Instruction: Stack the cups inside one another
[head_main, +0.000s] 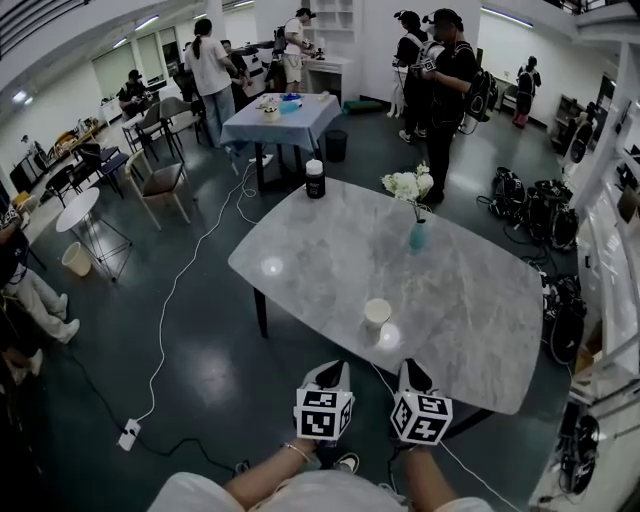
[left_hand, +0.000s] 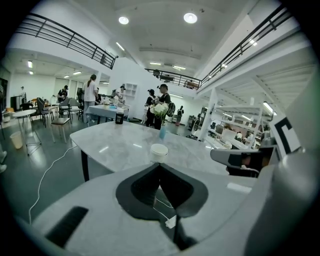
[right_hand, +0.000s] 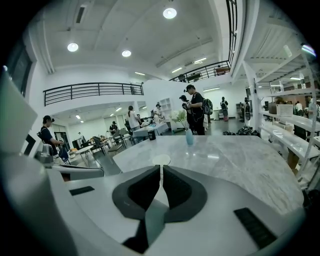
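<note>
Jaws on the left gripper (left_hand: 159, 166) and right gripper (right_hand: 161, 168) were both closed and empty, held just short of the table (head_main: 470, 300). I saw one white cup (head_main: 377, 313) near its front edge; I judged I should open wide before approaching its rim squarely.

Pale cup (head_main: 377, 314) stands upright on marble table (head_main: 330, 250).

This is looking like a large open lab hall. A black-railed mezzanine balcony (left_hand: 70, 37) is running along white walls, white metal storage racks (right_hand: 287, 125) are lining one side, people (head_main: 210, 65) are standing around a cloth-covered table (head_main: 300, 120), and a white power cable (head_main: 160, 330) is trailing across the dark polished floor (head_main: 200, 350).
</note>
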